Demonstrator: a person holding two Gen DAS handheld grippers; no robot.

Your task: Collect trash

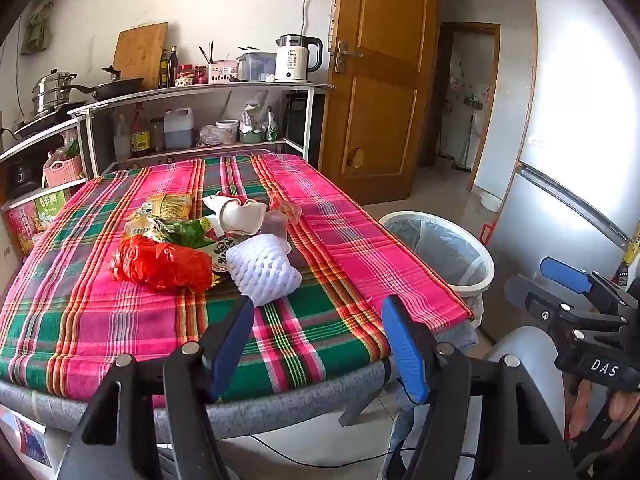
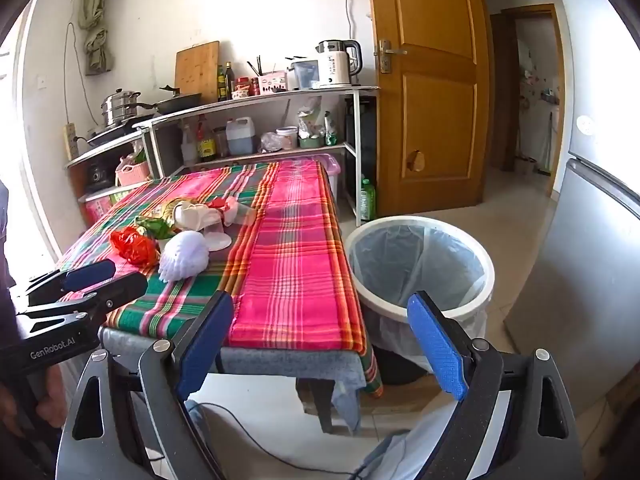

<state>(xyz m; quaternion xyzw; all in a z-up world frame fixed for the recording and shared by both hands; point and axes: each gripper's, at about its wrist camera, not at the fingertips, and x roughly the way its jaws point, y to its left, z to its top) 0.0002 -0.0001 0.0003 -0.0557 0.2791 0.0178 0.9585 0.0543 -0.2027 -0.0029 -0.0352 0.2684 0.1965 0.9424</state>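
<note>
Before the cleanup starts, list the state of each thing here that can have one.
Left gripper: open, empty.
Right gripper: open, empty.
Bin: open, lined with a bag, looks empty.
Door: swung open.
Paper cup: crushed, on its side.
Red bag: crumpled on the table.
Foam net: lying on the table.

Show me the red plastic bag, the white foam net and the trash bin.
red plastic bag (image 1: 162, 264), left wrist view, crumpled middle.
white foam net (image 1: 264, 268), left wrist view, woven side.
trash bin (image 2: 420, 303), right wrist view, near rim.
</note>
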